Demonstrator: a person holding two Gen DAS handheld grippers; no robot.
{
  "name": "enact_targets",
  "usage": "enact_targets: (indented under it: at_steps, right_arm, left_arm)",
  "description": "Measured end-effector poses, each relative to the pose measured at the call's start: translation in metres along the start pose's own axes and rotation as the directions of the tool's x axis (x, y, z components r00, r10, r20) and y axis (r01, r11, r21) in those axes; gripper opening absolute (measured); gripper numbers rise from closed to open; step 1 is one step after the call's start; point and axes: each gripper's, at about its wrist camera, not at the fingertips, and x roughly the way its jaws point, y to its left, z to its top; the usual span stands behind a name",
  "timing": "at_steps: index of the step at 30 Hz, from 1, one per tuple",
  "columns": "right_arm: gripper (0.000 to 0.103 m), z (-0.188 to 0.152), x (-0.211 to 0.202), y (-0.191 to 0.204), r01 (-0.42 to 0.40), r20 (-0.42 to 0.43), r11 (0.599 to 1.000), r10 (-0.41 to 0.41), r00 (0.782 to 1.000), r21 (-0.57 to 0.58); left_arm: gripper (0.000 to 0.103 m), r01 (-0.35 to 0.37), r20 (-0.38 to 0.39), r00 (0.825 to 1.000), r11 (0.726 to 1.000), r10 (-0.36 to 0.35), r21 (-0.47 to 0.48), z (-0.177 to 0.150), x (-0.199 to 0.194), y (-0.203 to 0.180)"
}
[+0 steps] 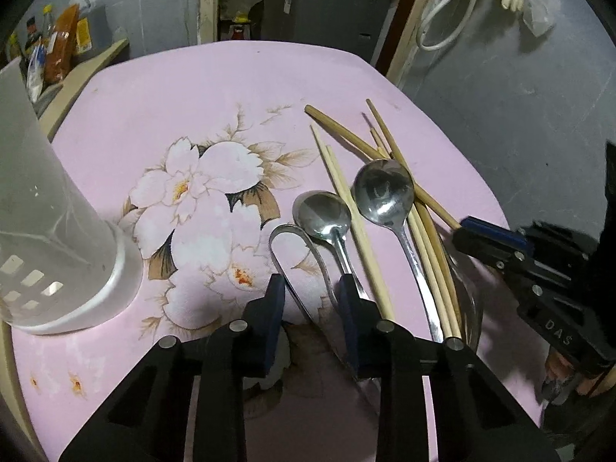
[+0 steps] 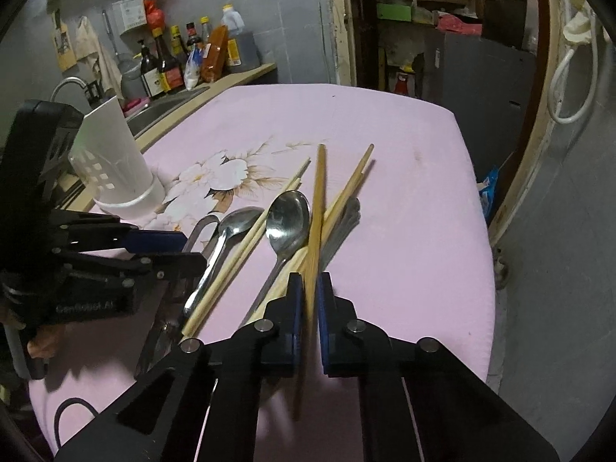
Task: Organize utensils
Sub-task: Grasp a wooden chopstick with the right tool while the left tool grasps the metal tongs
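Two steel spoons [image 1: 325,217] [image 1: 383,192], metal tongs [image 1: 296,265] and several wooden chopsticks [image 1: 358,227] lie on the pink flowered table [image 1: 173,96]. My left gripper [image 1: 312,292] is open, low over the tongs and the small spoon's handle. My right gripper [image 2: 310,288] is shut on one chopstick [image 2: 318,200], which points away over the pile. It also shows in the left wrist view [image 1: 466,227]. The white utensil holder [image 1: 50,231] stands at the left, also in the right wrist view [image 2: 115,158].
A counter with sauce bottles [image 2: 165,61] and a sink runs along the table's left side. A doorway with shelves [image 2: 423,19] lies beyond the far edge. The table's right edge [image 2: 477,231] drops off near a grey wall.
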Motion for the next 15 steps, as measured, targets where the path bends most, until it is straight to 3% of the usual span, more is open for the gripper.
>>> enact_targets:
  at_steps: [8,15]
  right_arm:
    - [0.004,-0.015,-0.022,-0.01,0.047,0.048,0.997,-0.05,0.998,0.062]
    - [0.005,-0.034,-0.024,-0.006,0.052,-0.035,0.996,-0.05,0.998,0.072]
  left_arm:
    - [0.019,-0.026,0.018,1.0,1.0,0.026,0.013,-0.004,-0.006,0.002]
    - [0.019,-0.019,0.012,1.0,1.0,0.018,0.025,-0.012,-0.013,0.007]
